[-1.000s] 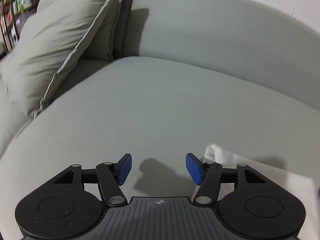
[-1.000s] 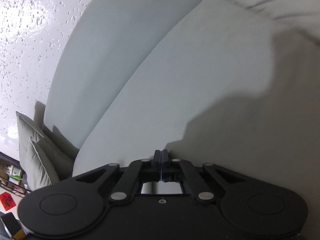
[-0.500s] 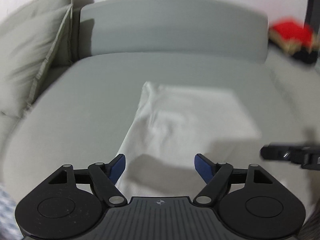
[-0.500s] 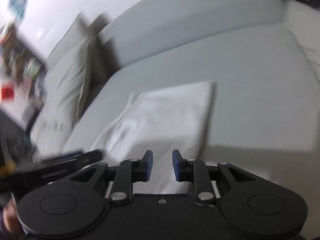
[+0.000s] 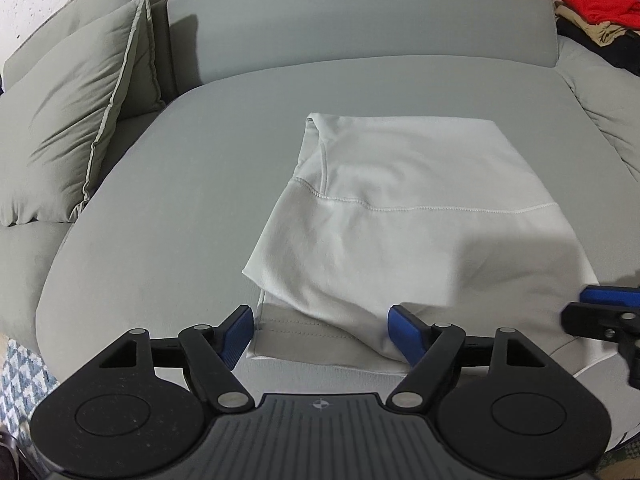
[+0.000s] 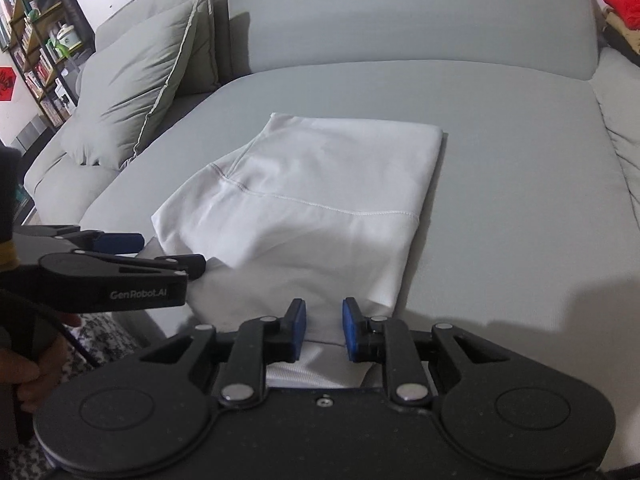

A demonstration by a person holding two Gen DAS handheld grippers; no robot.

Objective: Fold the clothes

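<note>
The near hem of the white garment point(image 6: 320, 204) slips out of sight beneath my right claw point(image 6: 323, 328), so I cannot tell where its closest edge ends there. From my left wrist camera, my right claw point(image 5: 600, 312) is cut off at the frame's right edge, only a blue pad and some black linkage showing. Beyond the garment and to the right, a red and tan pile of clothes point(image 5: 592, 4) is partly cropped.

The garment lies folded on the grey sofa seat point(image 5: 180, 184), just ahead of both claws, its long axis running away from me toward the backrest point(image 5: 360, 16). It is plain white, soft and lightly rumpled, with a stitched seam crossing it side to side about midway; a lower layer peeks out at the corner nearest my left claw point(image 5: 320, 330).

My left claw is released, pads spread wide over that near left corner. My right claw is released too, with a narrower gap, holding nothing, poised over the near edge. A grey cushion point(image 6: 132, 92) leans far off to the left.
</note>
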